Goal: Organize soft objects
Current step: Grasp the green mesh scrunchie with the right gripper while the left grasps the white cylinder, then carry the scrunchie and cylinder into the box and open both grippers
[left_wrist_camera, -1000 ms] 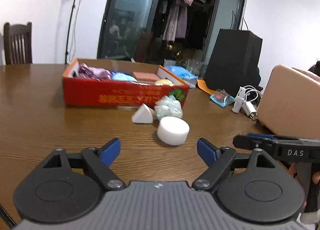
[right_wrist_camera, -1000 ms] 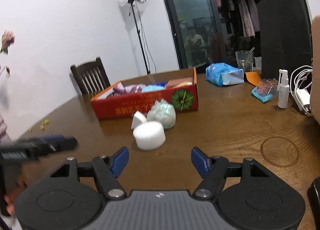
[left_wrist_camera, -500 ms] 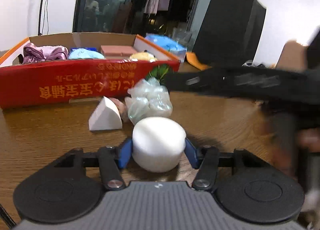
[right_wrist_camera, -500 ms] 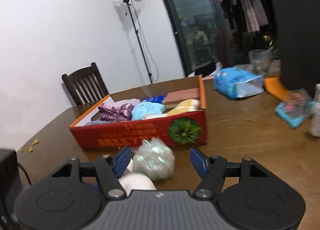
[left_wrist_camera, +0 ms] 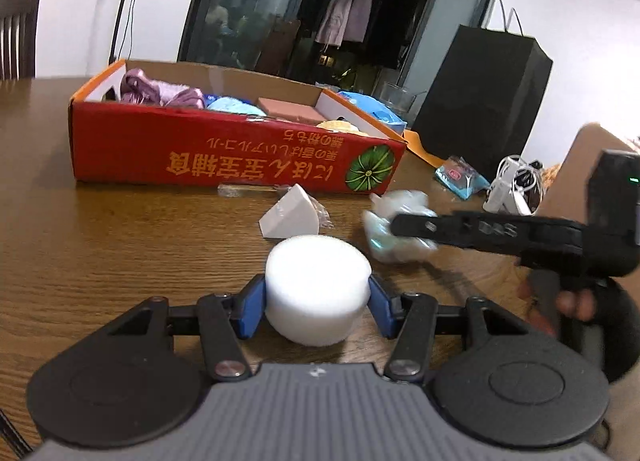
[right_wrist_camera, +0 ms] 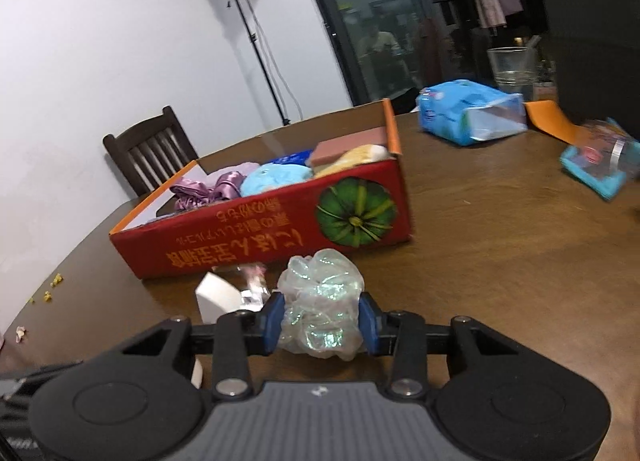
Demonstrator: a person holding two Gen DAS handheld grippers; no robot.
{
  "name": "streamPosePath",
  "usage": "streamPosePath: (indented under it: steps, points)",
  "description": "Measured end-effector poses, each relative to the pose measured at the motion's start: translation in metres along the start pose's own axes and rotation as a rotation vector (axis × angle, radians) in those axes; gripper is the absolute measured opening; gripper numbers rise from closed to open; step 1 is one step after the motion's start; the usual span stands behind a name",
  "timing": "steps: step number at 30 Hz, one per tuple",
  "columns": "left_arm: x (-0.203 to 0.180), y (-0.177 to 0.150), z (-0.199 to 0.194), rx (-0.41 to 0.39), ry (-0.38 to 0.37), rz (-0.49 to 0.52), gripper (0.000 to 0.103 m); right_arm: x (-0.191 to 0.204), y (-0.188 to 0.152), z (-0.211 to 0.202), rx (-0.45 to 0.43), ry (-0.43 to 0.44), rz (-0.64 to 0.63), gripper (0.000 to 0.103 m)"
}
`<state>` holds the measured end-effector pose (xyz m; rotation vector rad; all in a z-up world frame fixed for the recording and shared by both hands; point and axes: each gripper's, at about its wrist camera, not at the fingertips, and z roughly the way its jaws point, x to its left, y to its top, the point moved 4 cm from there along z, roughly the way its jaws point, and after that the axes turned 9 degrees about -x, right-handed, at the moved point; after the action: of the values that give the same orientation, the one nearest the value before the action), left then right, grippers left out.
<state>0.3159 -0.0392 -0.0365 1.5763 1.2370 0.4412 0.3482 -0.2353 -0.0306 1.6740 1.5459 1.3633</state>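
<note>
gripping now: left gripper [left_wrist_camera: 316,301] has its blue pads pressed on the white foam cylinder [left_wrist_camera: 317,285], about half open
right gripper: right gripper [right_wrist_camera: 320,321] has just been closing; its pads squeeze the shiny crinkled bundle [right_wrist_camera: 320,307], jaws fairly narrow
where they sit: both soft things rest on the wooden table [left_wrist_camera: 100,245], just in front of the red box's long side
between them: white foam wedge [left_wrist_camera: 289,213] lies on the table beside the cylinder and the bundle, close to the box wall
red box: red box [left_wrist_camera: 224,159] holds purple cloth [right_wrist_camera: 208,189], a light blue soft thing [right_wrist_camera: 276,177] and a pink block [left_wrist_camera: 290,111]
in the way: the right gripper's black arm crosses in front of the bundle in the left view
far edge: blue packets [right_wrist_camera: 468,113], glass
since a second ago: both tools stood wide and clear of the items; the left closed on the cylinder first, the right afterwards
</note>
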Motion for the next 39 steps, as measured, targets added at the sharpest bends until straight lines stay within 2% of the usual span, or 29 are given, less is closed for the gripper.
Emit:
streamPosePath:
  steps: [3, 9, 15, 18, 22, 24, 26, 28, 30, 32, 36, 39]
  points:
    - [-0.008, -0.004, -0.006, 0.002, 0.012, 0.012, 0.055, 0.001, -0.013, -0.029, 0.003, 0.001, 0.002, 0.038]
    - [-0.027, -0.015, -0.037, -0.014, -0.025, -0.016, 0.055, 0.018, -0.041, -0.089, 0.029, 0.028, -0.022, 0.039]
    - [-0.037, -0.005, -0.059, -0.069, -0.021, -0.003, 0.055, 0.028, -0.042, -0.112, 0.005, 0.042, -0.046, 0.039]
    - [-0.032, 0.015, -0.066, -0.123, -0.036, -0.011, 0.055, 0.031, -0.029, -0.115, -0.032, 0.059, -0.049, 0.039]
    - [-0.018, 0.076, -0.059, -0.229, -0.027, 0.016, 0.055, 0.037, 0.013, -0.105, -0.092, 0.085, -0.086, 0.039]
    - [-0.009, 0.109, -0.042, -0.249, -0.005, 0.037, 0.055, 0.045, 0.047, -0.089, -0.142, 0.114, -0.122, 0.039]
    - [0.001, 0.13, -0.016, -0.237, 0.019, 0.074, 0.056, 0.05, 0.077, -0.064, -0.161, 0.134, -0.135, 0.039]
    - [0.016, 0.142, 0.018, -0.187, 0.059, 0.07, 0.056, 0.051, 0.105, -0.027, -0.143, 0.138, -0.125, 0.039]
    - [0.03, 0.144, 0.051, -0.13, 0.062, 0.043, 0.056, 0.051, 0.122, 0.013, -0.123, 0.112, -0.14, 0.039]
    - [0.042, 0.139, 0.082, -0.063, 0.083, 0.022, 0.055, 0.049, 0.13, 0.055, -0.087, 0.064, -0.166, 0.039]
    - [0.05, 0.129, 0.121, 0.005, 0.109, 0.072, 0.057, 0.042, 0.132, 0.132, 0.024, -0.002, -0.176, 0.039]
    - [0.062, 0.118, 0.138, 0.063, 0.118, 0.067, 0.067, 0.035, 0.124, 0.172, 0.118, -0.066, -0.205, 0.042]
